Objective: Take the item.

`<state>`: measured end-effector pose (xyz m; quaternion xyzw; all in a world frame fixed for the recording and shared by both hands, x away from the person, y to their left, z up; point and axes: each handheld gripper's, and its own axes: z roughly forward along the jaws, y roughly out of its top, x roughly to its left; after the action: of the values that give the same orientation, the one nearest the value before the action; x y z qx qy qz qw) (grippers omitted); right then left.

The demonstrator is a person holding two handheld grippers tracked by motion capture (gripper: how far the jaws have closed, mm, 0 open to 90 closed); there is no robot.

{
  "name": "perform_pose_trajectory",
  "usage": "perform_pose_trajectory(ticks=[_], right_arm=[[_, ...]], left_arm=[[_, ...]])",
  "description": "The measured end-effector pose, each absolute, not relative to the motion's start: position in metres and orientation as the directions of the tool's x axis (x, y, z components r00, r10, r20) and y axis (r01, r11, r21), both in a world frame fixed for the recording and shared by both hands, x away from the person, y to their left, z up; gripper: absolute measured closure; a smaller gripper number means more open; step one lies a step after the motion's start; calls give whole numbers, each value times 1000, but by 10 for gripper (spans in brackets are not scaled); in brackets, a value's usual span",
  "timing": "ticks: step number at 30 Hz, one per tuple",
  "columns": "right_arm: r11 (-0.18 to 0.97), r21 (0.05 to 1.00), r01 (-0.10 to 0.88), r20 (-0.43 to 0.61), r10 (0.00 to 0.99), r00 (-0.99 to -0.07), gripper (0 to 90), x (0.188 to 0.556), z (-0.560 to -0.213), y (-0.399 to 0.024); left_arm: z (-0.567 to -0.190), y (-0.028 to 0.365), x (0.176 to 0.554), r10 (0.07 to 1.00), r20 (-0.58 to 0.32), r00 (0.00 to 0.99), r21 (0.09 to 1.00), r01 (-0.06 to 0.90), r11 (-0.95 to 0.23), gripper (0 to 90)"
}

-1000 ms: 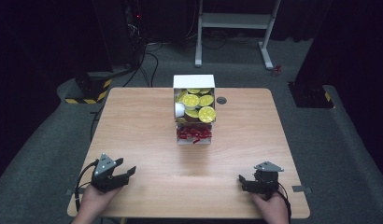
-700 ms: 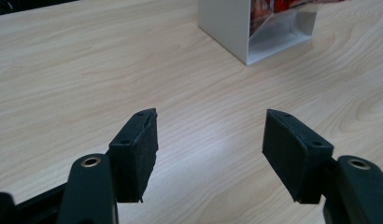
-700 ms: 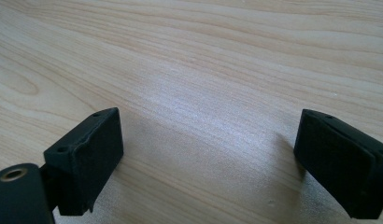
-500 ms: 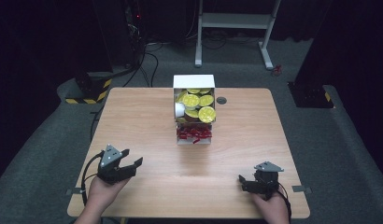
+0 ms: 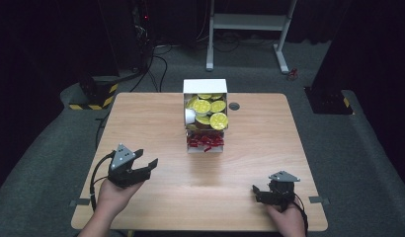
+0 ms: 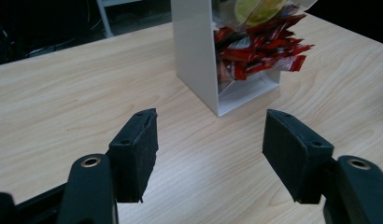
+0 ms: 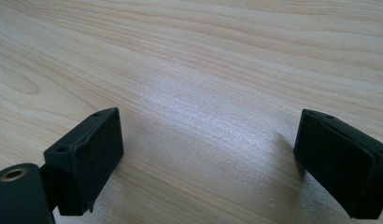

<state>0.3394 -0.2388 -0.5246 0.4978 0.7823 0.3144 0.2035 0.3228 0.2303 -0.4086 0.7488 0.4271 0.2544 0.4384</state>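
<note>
Both my jaws are released and empty: left gripper (image 5: 147,166) faces the box (image 5: 205,118) at 1 o'clock, right gripper (image 5: 259,192) low over the surface (image 5: 299,148).

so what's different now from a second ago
The left tongs have lifted off the table and moved forward, toward the white box of red packets and yellow cups. Their jaws have just closed slightly but stand apart, with nothing between them. The right tongs are where they were, low over the table, open and empty. The box and its contents have not moved.
</note>
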Motion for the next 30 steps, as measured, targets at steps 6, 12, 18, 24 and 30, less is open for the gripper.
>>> perform_pose_trajectory(ticks=[6, 12, 18, 24, 30], right_arm=[[306, 694, 651, -4, 907, -421, 82, 339, -525, -239], [310, 695, 649, -8, 906, -424, 83, 339, -525, -239], [310, 695, 648, -9, 906, -424, 83, 339, -525, -239], [311, 695, 648, -9, 905, -425, 84, 339, -525, -239], [311, 696, 647, -9, 905, -425, 85, 339, -525, -239]], left_arm=[[-401, 222, 331, 849, 9, 529, 882, 395, -256, 373], [-397, 213, 334, 839, 22, 544, 887, 377, -268, 372], [-392, 211, 337, 837, 11, 547, 897, 365, -250, 362], [-383, 210, 340, 831, -2, 556, 903, 358, -236, 361], [-372, 204, 344, 820, -7, 572, 909, 346, -233, 366]])
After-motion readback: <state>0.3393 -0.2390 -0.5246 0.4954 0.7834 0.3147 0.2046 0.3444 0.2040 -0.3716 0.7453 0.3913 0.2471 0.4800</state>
